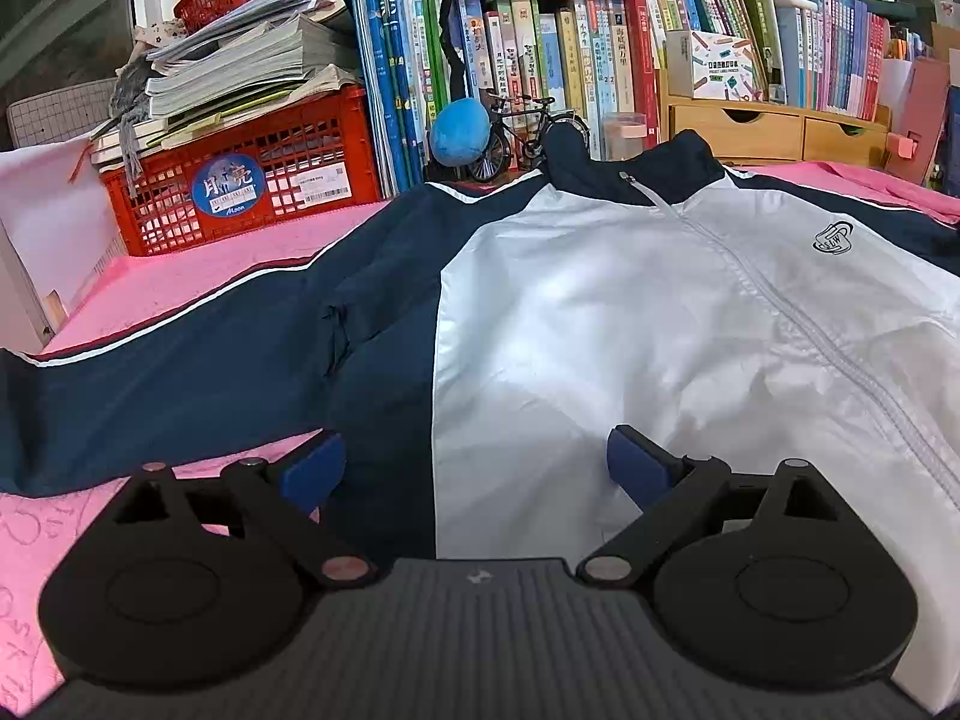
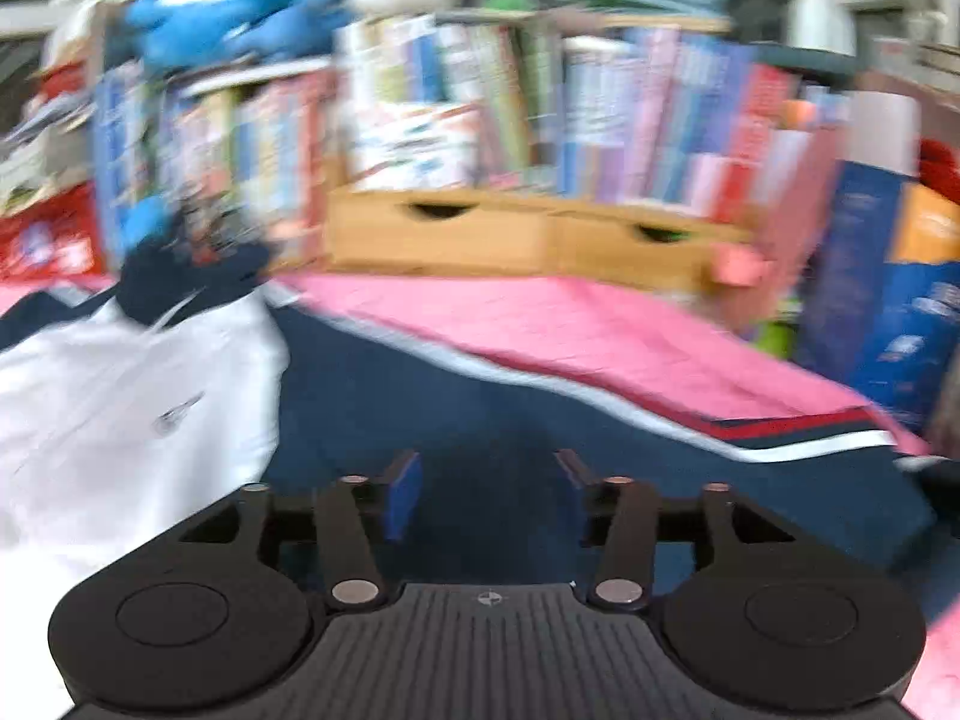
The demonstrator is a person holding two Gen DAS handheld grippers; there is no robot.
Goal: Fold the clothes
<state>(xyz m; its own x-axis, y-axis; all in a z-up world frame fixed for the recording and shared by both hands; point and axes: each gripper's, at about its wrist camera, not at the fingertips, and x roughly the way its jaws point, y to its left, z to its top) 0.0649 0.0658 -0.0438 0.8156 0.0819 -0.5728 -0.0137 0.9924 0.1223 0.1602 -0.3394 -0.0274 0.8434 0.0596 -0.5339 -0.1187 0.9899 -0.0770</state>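
A white and navy zip jacket (image 1: 600, 300) lies front up, spread on a pink cloth-covered table (image 1: 198, 270). Its navy sleeve (image 1: 150, 372) stretches out to the left. My left gripper (image 1: 474, 450) hovers open over the jacket's lower part, where the navy side panel meets the white front, with nothing between its blue pads. The right wrist view is blurred. It shows the white front (image 2: 120, 390) at the left and the other navy sleeve (image 2: 480, 396) running right across the pink cloth (image 2: 600, 324). My right gripper (image 2: 487, 468) stands over that sleeve, jaws apart and empty.
A red crate (image 1: 240, 180) stacked with papers stands at the back left. Rows of books, a blue plush ball (image 1: 461, 132), a model bicycle (image 1: 522, 132) and wooden drawers (image 1: 768, 132) line the back edge. Boxes (image 2: 888, 312) crowd the right side.
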